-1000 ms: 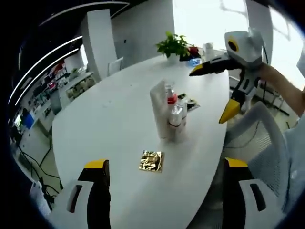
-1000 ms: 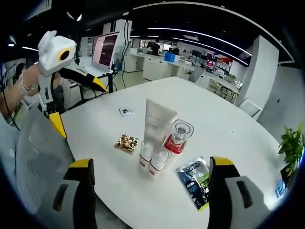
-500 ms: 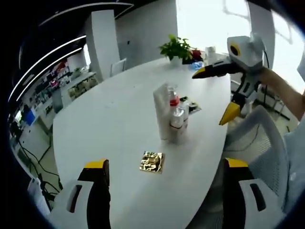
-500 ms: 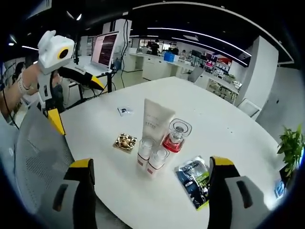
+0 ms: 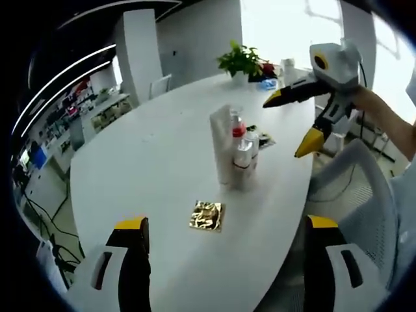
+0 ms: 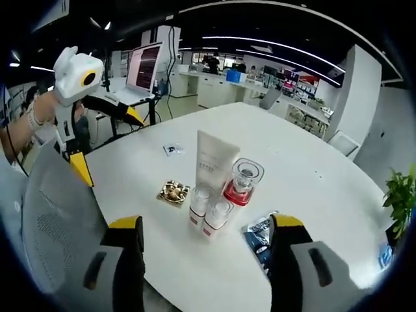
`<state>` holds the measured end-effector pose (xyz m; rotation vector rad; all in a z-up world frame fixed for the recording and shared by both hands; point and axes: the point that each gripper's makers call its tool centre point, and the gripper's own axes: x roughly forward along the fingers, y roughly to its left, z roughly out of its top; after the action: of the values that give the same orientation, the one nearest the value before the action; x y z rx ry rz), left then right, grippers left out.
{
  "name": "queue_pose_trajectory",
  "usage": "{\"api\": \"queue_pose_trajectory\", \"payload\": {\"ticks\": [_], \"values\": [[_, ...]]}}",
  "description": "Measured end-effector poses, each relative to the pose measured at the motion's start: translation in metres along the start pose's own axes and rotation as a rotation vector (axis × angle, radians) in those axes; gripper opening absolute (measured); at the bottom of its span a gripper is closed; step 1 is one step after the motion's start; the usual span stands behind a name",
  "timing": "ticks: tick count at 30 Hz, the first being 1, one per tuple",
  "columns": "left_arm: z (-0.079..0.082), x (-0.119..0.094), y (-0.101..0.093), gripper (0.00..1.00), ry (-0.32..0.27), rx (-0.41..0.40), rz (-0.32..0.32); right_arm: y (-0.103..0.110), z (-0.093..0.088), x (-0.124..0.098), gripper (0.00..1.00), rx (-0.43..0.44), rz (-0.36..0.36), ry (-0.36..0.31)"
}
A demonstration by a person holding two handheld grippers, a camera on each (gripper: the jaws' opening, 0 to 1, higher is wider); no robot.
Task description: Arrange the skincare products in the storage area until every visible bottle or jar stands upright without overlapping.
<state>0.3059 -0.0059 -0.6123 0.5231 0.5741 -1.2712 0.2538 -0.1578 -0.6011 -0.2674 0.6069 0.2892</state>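
On the white table [image 5: 149,169] several skincare products stand upright in a tight cluster: a white tube [image 5: 223,146], a red-capped clear bottle [image 5: 238,130] and two small bottles [image 5: 244,159]. The right gripper view shows the same tube [image 6: 214,162], the red-based bottle [image 6: 242,183] and the small bottles [image 6: 208,211] close before me. My left gripper [image 5: 227,223] is open, well short of the cluster. My right gripper [image 6: 207,223] is open with nothing between its fingers. Each gripper also shows in the other's view, the right gripper [image 5: 286,127] and the left gripper [image 6: 110,149], both held open in the air beside the table.
A gold sachet [image 5: 207,216] lies flat in front of the cluster, and a dark sachet [image 6: 260,235] lies beside it. A small packet [image 6: 171,149] lies farther off. A potted plant [image 5: 242,62] stands at the table's end. A mesh chair [image 6: 52,214] and a laptop [image 6: 144,68] stand beyond the edge.
My right gripper's jaws have drawn somewhat closer together but stay open. Both views have shifted slightly with the hands. The products have not moved.
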Motion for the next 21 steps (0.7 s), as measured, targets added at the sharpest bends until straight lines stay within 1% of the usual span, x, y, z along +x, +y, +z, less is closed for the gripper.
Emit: {"api": "queue_pose_trajectory", "payload": {"ticks": [1,5,6,7,9,10,11,12,14,15,17,21], "values": [[0.0,0.001,0.0,0.97,0.0,-0.001,0.001,0.0,-0.002,0.001,0.73,0.007,0.01,0.007],[-0.002,0.005,0.0,0.97,0.003,-0.006,-0.001,-0.004,-0.006,0.002,0.64,0.009,0.011,0.006],[-0.003,0.006,0.0,0.97,0.005,-0.004,0.0,-0.004,-0.008,0.003,0.63,0.016,0.016,0.009],[-0.004,0.008,0.0,0.97,0.012,-0.003,-0.001,-0.004,-0.012,0.004,0.62,0.025,0.032,0.021],[-0.007,0.009,-0.001,0.97,0.021,-0.005,-0.008,-0.006,-0.015,0.005,0.58,0.023,0.03,0.026],[-0.008,0.01,-0.001,0.96,0.024,-0.011,-0.007,-0.004,-0.016,0.005,0.55,0.022,0.032,0.035],[-0.008,0.011,-0.001,0.96,0.025,-0.014,-0.007,-0.007,-0.016,0.005,0.5,0.025,0.022,0.026],[-0.008,0.011,-0.002,0.95,0.026,-0.016,-0.008,-0.009,-0.017,0.005,0.48,0.024,0.019,0.016],[-0.01,0.012,-0.002,0.95,0.03,-0.025,-0.009,-0.013,-0.025,0.006,0.48,0.037,0.022,0.043],[-0.011,0.012,-0.002,0.95,0.031,-0.026,-0.009,-0.014,-0.026,0.006,0.47,0.034,0.02,0.043],[-0.012,0.015,-0.003,0.93,0.036,-0.029,-0.015,-0.017,-0.035,0.008,0.44,0.045,0.026,0.07],[-0.016,0.018,-0.004,0.91,0.041,-0.035,-0.022,-0.029,-0.047,0.011,0.38,0.074,0.013,0.075]]}}
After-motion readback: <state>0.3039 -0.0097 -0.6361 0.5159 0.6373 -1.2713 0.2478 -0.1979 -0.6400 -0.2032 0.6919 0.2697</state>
